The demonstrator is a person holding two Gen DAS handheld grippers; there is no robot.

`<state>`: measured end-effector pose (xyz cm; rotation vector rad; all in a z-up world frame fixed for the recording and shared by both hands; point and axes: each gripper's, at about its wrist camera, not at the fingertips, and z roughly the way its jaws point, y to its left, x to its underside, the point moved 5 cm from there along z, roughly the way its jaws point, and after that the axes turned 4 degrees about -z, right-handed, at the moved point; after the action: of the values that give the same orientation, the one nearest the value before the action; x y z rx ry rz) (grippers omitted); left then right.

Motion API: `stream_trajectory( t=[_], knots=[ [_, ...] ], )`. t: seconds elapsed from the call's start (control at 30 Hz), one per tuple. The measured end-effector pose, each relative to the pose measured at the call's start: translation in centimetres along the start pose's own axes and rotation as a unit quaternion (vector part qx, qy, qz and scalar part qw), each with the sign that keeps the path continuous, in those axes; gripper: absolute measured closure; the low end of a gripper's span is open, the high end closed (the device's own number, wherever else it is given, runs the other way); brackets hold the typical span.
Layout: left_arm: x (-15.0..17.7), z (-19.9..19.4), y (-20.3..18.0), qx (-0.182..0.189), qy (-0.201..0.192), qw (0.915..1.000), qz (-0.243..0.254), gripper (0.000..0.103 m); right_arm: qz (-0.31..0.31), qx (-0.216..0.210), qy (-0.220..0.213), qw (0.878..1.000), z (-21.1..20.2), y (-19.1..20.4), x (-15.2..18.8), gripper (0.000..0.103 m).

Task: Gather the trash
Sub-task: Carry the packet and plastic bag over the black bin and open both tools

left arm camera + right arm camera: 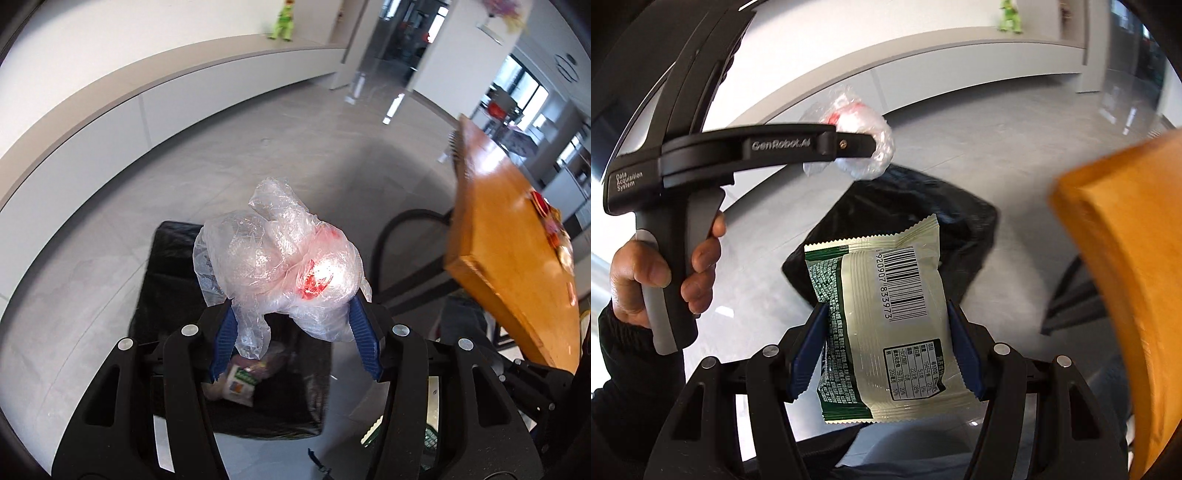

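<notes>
Left wrist view: we look steeply down, close above the black bin (177,266). Right wrist view: farther back, facing the same bin (960,221). Both share floor (258,155), table (498,221) and green toy (282,22).

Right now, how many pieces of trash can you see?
3, maybe more hidden. A crumpled plastic bag sits in the left hand-held gripper, a snack packet in the right hand-held gripper, and another packet lies inside the black bin.
</notes>
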<state>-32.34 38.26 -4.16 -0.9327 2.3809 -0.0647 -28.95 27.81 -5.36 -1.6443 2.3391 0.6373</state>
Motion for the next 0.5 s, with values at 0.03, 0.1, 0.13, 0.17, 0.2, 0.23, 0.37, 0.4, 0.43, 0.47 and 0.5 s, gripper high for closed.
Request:
stream_trajectory(
  t=[0.03, 0.1, 0.13, 0.17, 0.2, 0.23, 0.37, 0.4, 0.43, 0.47, 0.5],
  knots=[
    [0.0, -0.1, 0.6, -0.008, -0.002, 0.9999, -0.006, 0.048, -0.005, -0.002, 0.002, 1.0, 0.4, 0.4, -0.3, 0.038],
    [0.0, -0.3, 2.0, -0.019, -0.008, 0.9995, -0.023, 0.044, -0.021, -0.005, 0.012, 1.0, 1.6, 1.3, -1.0, 0.037],
    [-0.1, -0.4, 2.6, -0.024, -0.007, 0.9992, -0.032, 0.027, -0.031, 0.004, 0.022, 0.999, 2.2, 1.6, -1.3, 0.03],
    [-0.2, -0.5, 3.2, -0.032, -0.007, 0.9986, -0.041, 0.006, -0.038, 0.019, 0.023, 0.999, 2.9, 2.3, -1.4, 0.02],
    [-0.4, -0.7, 4.2, -0.055, -0.016, 0.9967, -0.058, 0.006, -0.045, 0.035, 0.016, 0.998, 3.0, 2.3, -1.5, 0.02],
    [-0.5, -0.9, 4.7, -0.069, -0.02, 0.9952, -0.066, 0.006, -0.051, 0.038, 0.014, 0.998, 3.0, 2.6, -1.5, 0.02],
    [-0.3, -0.8, 6.8, -0.072, -0.014, 0.9923, -0.1, 0.006, -0.058, 0.039, 0.008, 0.998, 2.3, 2.5, -0.8, 0.02],
    [-0.2, -0.5, 7.2, -0.062, -0.006, 0.9916, -0.114, 0.006, -0.058, 0.04, 0.006, 0.997, 2.0, 2.2, -0.7, 0.02],
    [-0.1, -0.4, 7.5, -0.054, -0.001, 0.991, -0.122, 0.006, -0.056, 0.039, 0.004, 0.998, 1.9, 2.3, -1.1, 0.02],
    [0.0, -0.3, 7.7, -0.049, 0.003, 0.9906, -0.127, 0.006, -0.052, 0.037, 0.002, 0.998, 1.7, 2.2, -1.1, 0.02],
    [0.1, -0.1, 7.5, -0.042, 0.007, 0.9906, -0.13, 0.006, -0.047, 0.034, -0.001, 0.998, 1.3, 2.0, -1.1, 0.02]
  ],
)
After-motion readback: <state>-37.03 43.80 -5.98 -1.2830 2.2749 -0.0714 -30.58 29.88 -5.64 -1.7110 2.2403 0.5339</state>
